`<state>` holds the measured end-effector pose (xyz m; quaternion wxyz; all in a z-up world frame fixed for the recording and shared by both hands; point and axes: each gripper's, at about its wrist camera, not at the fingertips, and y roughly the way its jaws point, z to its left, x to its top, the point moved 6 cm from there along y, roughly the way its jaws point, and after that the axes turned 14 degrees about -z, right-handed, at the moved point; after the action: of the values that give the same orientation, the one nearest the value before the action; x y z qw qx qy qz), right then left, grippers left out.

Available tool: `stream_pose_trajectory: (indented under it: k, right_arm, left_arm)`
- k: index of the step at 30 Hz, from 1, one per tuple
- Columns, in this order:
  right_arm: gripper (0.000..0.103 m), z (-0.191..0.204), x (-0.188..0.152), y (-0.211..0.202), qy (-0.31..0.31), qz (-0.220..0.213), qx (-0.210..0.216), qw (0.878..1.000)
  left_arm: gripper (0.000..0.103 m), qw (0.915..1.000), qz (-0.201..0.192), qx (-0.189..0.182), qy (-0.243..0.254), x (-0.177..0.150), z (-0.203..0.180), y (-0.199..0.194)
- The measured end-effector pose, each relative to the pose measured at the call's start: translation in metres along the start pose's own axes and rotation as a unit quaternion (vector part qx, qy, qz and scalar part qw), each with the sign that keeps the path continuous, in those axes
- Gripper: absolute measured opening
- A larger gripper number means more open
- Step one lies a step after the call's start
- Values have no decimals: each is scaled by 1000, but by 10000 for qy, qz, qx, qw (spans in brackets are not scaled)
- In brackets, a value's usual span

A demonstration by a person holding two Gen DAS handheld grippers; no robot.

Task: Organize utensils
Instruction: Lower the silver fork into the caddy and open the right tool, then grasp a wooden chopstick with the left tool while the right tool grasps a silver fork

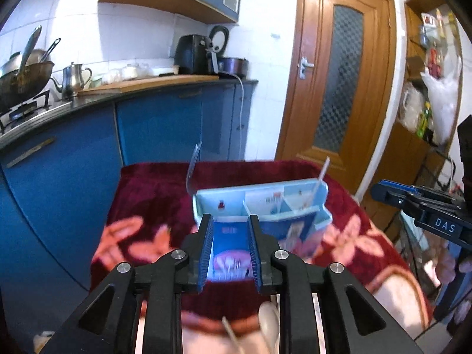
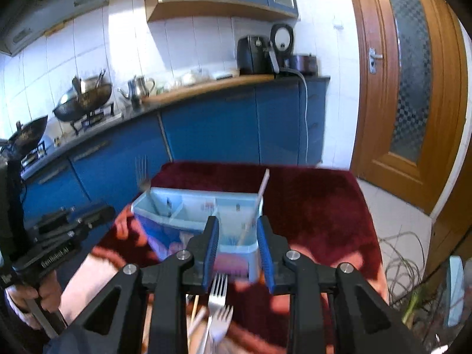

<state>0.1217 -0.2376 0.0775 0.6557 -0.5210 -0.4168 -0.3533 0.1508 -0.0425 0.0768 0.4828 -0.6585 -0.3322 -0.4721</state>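
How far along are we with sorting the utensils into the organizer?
Done: a fork and a chopstick stand in the organizer. In hand: nothing; the left hand-held gripper and right hand-held gripper are open. Left: two forks on the cloth.

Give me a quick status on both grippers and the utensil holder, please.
Left gripper and right gripper open, nothing between pads. Pale blue compartmented plastic organizer on dark red floral cloth, a fork and stick already standing in it. Loose metal forks nearby; path clear.
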Motion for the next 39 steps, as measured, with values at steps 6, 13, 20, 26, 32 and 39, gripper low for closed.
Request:
stream_pose_trajectory:
  k: [6, 13, 20, 26, 32, 39]
  right_arm:
    - [29, 7, -47, -4, -55, 805, 61, 9967]
    - [29, 15, -99, -9, -380, 1583, 92, 9866]
    - [35, 17, -132, -12, -574, 2138, 99, 9751]
    - [35, 14, -148, -16, -804, 2490, 39, 9652]
    - [35, 11, -160, -14, -839, 2820, 22, 9557]
    - [35, 8, -171, -12, -879, 3171, 70, 9443]
  left_arm:
    - [24, 9982, 587, -92, 48, -26, -1, -12]
    - [24, 9905, 1360, -202, -24, -66, -3, -13]
    - [24, 9799, 1987, -157, -124, -98, -2, -4]
    - [24, 9689, 2462, -214, -98, -119, -8, 2]
    - [24, 9586, 2837, -257, -69, -134, -13, 7]
    - [23, 9416, 3329, -389, -333, -149, -13, 11]
